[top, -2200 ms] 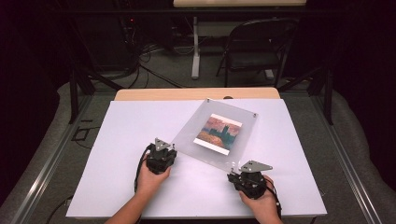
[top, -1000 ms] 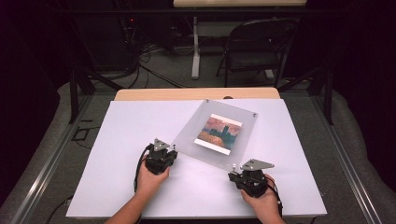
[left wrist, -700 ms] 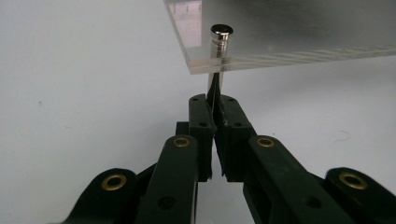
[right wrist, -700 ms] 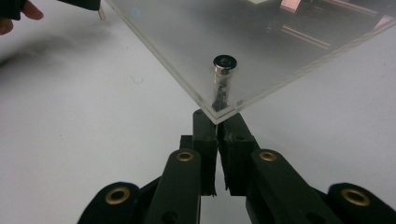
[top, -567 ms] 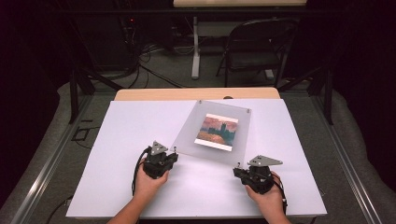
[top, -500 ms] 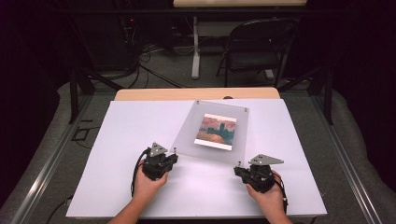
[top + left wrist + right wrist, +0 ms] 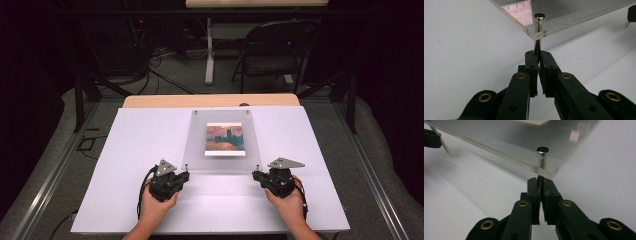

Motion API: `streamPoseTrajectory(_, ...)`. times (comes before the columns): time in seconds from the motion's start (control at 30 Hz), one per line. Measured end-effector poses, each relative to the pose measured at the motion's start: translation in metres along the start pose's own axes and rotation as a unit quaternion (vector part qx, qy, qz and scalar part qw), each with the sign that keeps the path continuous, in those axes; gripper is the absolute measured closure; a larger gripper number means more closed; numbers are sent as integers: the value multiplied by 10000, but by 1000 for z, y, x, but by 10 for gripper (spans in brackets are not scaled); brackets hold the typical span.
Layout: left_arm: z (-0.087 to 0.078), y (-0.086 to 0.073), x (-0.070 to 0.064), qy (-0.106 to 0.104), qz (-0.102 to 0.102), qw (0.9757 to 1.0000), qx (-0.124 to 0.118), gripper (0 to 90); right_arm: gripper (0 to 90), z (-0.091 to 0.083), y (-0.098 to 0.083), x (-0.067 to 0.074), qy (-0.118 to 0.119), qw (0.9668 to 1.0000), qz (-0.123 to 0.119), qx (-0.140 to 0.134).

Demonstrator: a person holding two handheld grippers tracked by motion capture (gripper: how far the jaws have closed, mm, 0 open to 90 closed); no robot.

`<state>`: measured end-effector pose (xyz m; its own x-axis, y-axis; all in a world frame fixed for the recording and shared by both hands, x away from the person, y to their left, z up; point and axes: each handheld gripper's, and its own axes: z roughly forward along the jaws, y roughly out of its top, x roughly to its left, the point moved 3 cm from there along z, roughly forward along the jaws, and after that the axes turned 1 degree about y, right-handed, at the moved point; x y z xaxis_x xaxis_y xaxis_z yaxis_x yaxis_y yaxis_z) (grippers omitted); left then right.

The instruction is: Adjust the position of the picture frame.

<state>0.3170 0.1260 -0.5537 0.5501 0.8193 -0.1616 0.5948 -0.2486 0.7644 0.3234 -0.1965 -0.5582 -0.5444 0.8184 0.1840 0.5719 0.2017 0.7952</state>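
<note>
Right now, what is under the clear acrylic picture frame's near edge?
Under the clear acrylic picture frame, a metal standoff pin at each near corner, each clamped by a gripper. White table beneath. The far pins' undersides are covered.

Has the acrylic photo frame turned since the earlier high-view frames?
Yes. The acrylic photo frame lay skewed, its far end angled to the right; now its edges run square with the white table. Both hand-held grippers, left and right, pinch its near corner posts.
</note>
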Motion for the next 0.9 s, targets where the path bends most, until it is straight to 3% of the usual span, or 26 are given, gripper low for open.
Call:
streamPoseTrajectory(0.27,-5,0,-1,-7,-56,10000,-7,853,857,3,4,-4,29,10000,22,-25)
streamPoseTrajectory(0.63,-6,10,24,39,-421,9990,-156,853,857,14,21,7,136,9999,52,27)
streamPoseTrajectory(0.9,1,15,32,60,-467,9988,-144,852,854,25,28,3,78,9998,169,-19)
